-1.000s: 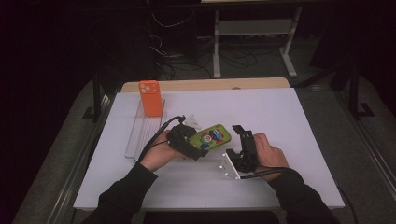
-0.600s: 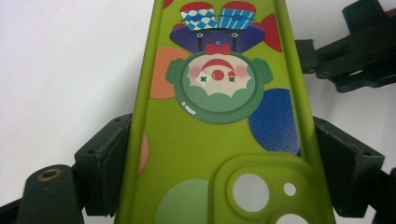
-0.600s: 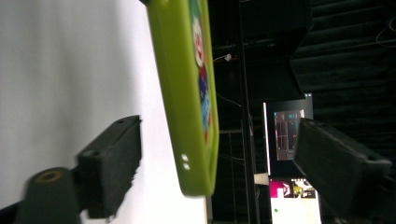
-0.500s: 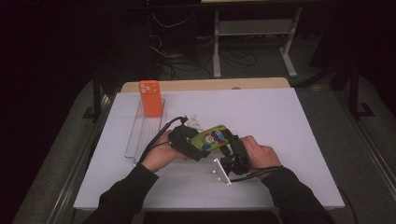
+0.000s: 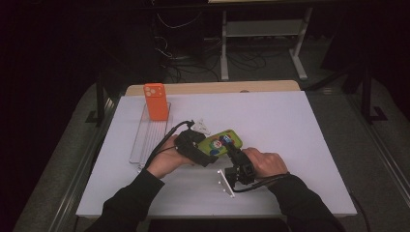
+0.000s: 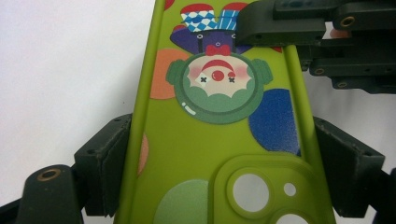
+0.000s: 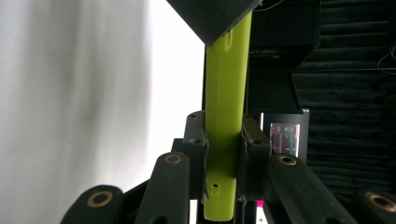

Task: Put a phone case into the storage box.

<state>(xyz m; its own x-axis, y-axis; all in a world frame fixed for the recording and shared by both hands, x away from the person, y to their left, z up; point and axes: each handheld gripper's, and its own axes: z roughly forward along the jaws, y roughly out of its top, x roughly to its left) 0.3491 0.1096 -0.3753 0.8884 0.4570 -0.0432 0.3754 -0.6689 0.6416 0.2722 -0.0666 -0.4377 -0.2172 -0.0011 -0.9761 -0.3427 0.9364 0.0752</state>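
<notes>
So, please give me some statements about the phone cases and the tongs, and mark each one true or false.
1. Both tongs grip the green clown phone case. True: left tongs across its width, right tongs across its thin edge.
2. The orange phone case lies flat on the table. False: it stands upright in the clear rack.
3. The green case shows its printed back. True.
4. The right tongs are wide open. False: they have just been closing on the case.
</notes>
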